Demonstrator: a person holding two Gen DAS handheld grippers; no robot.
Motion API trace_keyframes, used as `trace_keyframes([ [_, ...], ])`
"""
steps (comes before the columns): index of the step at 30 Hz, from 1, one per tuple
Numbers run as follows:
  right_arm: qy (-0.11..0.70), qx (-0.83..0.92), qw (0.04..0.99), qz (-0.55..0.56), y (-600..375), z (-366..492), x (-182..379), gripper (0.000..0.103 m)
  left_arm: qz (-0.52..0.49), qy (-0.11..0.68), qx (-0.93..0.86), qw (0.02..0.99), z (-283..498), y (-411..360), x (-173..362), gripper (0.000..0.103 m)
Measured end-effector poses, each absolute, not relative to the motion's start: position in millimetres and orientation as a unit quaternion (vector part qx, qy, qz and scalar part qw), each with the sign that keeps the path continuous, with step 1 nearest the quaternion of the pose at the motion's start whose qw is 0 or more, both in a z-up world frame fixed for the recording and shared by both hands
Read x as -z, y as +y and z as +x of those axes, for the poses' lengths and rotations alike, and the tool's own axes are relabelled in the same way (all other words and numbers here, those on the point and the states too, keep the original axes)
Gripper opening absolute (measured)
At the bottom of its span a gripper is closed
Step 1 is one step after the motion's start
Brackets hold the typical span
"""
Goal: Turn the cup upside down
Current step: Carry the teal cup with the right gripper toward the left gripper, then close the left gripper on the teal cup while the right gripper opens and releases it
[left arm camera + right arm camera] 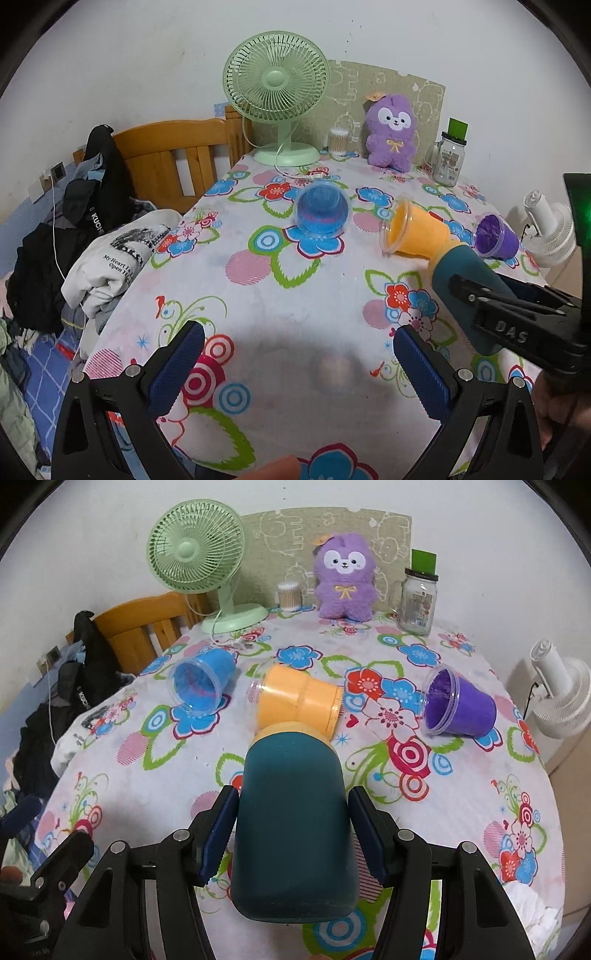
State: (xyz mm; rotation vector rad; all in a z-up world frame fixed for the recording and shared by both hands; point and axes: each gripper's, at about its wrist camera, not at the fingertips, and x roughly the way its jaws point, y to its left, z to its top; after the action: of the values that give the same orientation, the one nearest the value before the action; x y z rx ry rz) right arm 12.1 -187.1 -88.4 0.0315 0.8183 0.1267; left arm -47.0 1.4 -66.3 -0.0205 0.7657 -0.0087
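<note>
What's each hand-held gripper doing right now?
Left hand-held gripper: open, holding nothing.
Right hand-held gripper: closed on the teal cup.

Table (280,775) under floral cloth. On it: blue cup (201,681), orange cup (301,701), purple cup (458,707) on sides; fan (201,559), plush (345,578), jar (417,602), swab tub (290,596) at back.

The right gripper (291,834) is clamping a teal cup (293,830) held sideways above the floral tablecloth (155,775), its orange lid (299,705) pointing toward the purple plush (345,581).
</note>
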Motion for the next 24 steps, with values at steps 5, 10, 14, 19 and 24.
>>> trace_keyframes([
  [5, 0.397, -0.057, 0.916, 0.011, -179, 11, 96, 0.064, -0.011, 0.374, 0.0, 0.927, -51, 2, 68, 0.103],
  [10, 0.401, -0.056, 0.914, 0.009, -175, 9, 104, 0.064, -0.013, 0.378, -0.003, 0.926, -52, 2, 71, 0.103],
  [14, 0.404, -0.066, 0.912, 0.007, -170, 9, 103, 0.064, -0.012, 0.377, -0.002, 0.926, -53, 1, 70, 0.103],
  [19, 0.401, -0.067, 0.913, 0.017, -167, 4, 98, 0.088, -0.016, 0.374, -0.001, 0.927, -53, 2, 68, 0.103],
  [24, 0.383, -0.085, 0.917, 0.073, -185, 2, 81, 0.102, -0.012, 0.372, -0.003, 0.928, -53, 2, 66, 0.103],
])
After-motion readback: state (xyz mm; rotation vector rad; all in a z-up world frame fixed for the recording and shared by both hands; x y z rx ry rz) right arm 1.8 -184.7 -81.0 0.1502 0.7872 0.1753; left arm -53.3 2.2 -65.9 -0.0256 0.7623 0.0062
